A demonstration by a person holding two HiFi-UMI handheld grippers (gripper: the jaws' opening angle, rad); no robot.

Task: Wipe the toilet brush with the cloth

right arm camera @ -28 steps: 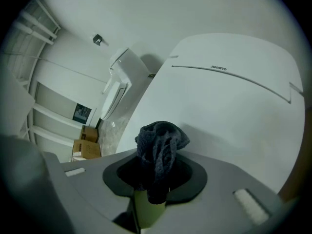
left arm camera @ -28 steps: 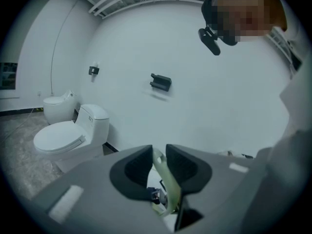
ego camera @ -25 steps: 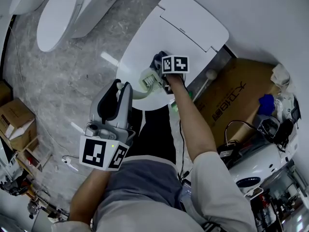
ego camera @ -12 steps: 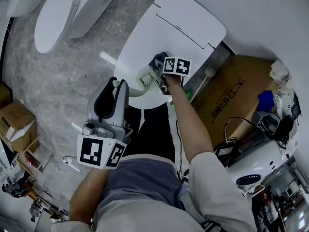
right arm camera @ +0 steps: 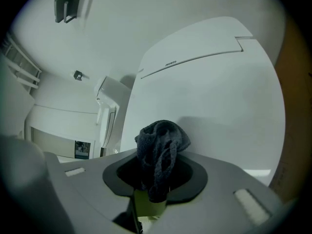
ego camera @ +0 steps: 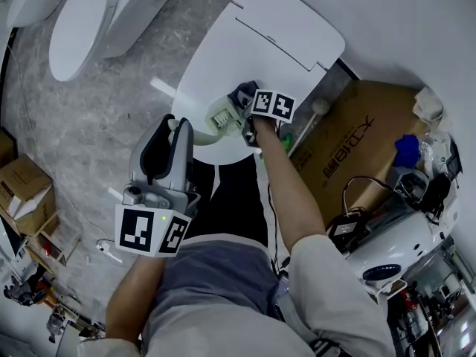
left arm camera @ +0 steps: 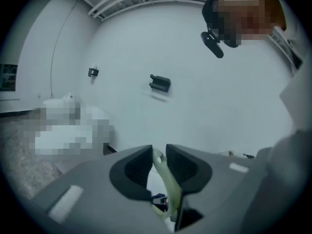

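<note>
A pale green toilet brush (ego camera: 222,116) is held over the closed white toilet lid (ego camera: 256,47). My left gripper (ego camera: 177,127) is shut on its curved handle (left arm camera: 159,162), which runs between the dark pads. The brush head points right, toward my right gripper (ego camera: 249,110). That gripper is shut on a bunched dark blue-grey cloth (right arm camera: 161,147), which also shows in the head view as the cloth (ego camera: 242,93) lying against the brush head. In the right gripper view a pale green piece of the brush (right arm camera: 148,204) sits just under the cloth. Whether cloth and bristles touch is hidden.
A second toilet (ego camera: 82,24) stands at the upper left on the grey marble floor. Right of the lid lie a big cardboard box (ego camera: 361,151) and a rod with a white knob (ego camera: 320,108). Small boxes (ego camera: 26,192) sit at the left, and cables and gear at the lower right.
My left gripper, still on the handle, has drifted a little left and up. The right gripper and cloth stay against the brush head, shifting only slightly.
</note>
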